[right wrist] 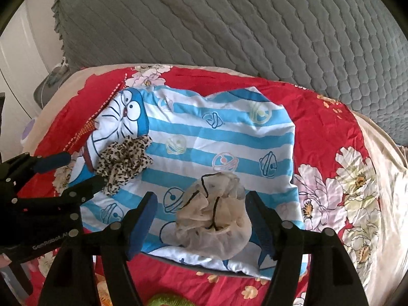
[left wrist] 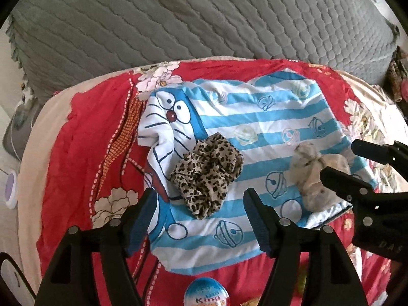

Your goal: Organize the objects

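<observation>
Scrunchies: leopard scrunchie and beige scrunchie await pickup; left gripper and right gripper, fingers spread, should close next

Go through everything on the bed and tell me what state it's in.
Leopard scrunchie: bunched, lying free.
Beige scrunchie: crumpled, ungripped.
Doraemon pillowcase: spread flat, corner rumpled.
Left gripper: open, empty.
Right gripper: open, straddling the beige scrunchie.

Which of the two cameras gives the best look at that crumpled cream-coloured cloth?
The right wrist view: the cream cloth lies close and central between the open right gripper. In the left wrist view it sits far right, partly hidden.
</observation>
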A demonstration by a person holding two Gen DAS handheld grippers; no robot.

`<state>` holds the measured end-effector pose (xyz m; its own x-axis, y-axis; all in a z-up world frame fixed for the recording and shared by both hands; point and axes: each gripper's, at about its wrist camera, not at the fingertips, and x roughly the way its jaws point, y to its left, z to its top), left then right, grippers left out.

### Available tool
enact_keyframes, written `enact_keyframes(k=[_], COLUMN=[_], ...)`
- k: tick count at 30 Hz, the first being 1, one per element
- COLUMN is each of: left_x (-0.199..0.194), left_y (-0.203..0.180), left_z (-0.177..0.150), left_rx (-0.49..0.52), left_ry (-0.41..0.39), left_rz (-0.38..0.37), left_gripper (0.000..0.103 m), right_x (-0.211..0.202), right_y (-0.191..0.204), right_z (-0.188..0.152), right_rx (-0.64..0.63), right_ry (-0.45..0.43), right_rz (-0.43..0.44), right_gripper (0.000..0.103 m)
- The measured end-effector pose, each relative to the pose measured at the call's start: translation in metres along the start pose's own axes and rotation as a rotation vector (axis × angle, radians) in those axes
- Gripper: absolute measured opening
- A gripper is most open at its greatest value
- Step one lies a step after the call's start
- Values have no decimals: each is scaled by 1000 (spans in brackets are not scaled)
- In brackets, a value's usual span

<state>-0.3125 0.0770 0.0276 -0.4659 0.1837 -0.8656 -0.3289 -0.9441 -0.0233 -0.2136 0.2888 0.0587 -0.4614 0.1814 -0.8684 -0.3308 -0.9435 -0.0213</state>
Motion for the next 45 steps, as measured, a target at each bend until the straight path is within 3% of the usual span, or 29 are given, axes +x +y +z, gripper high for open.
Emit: enact_keyframes(k=[13,23,33,37,45], left_x=[-54,-90,-110,-120,-143], left_y=[-19,-27,-36,-35,-38], left_z=[0,-7,-30,-41,-63], left_rx=[15,20,-12,-45,3], left_ry=[-62,-93,-69,-92,-158], left_rz=[-22,15,-27,-24,23], left_gripper=[76,78,79,79,79], right_x=[-60,-101,-139,-150,-172], right_y=[-2,-3,-4,-4,2], right_z=[0,-8,-26,-37,-59], right_rx=[-7,-11,1,9,-17], right_ry=[-80,-124,-149,-145,-156], right_rz=[-2,3,17,29,36], right_gripper=[71,71,71,71,71])
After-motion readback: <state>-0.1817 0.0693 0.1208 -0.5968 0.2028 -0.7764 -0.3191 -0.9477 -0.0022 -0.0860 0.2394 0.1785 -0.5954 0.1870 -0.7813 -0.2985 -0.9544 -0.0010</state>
